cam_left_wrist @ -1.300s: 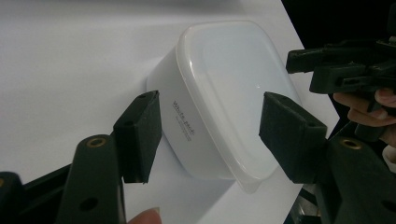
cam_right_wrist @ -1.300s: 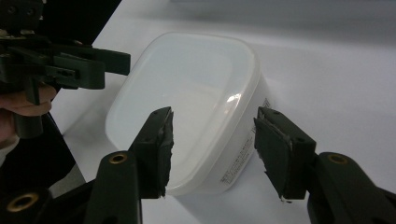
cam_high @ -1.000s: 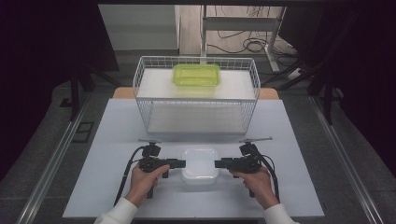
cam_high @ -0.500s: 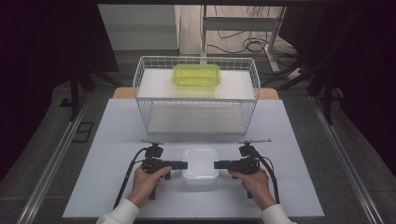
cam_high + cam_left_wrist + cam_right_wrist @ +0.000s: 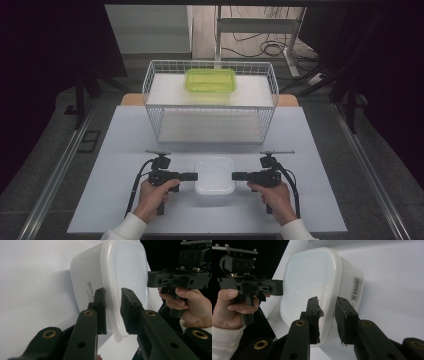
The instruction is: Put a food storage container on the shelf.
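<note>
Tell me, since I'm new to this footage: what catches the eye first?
The white lidded container at the table's near edge, with the left gripper and right gripper each straddling its rim from opposite sides. Behind it stands a white wire basket with a bright green container at its back.

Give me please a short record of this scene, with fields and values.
held item: white lidded container, on the table
left gripper: open, jaws astride the container's rim
right gripper: open, jaws astride the opposite rim
behind: wire basket
green container: at the basket's far side
</note>
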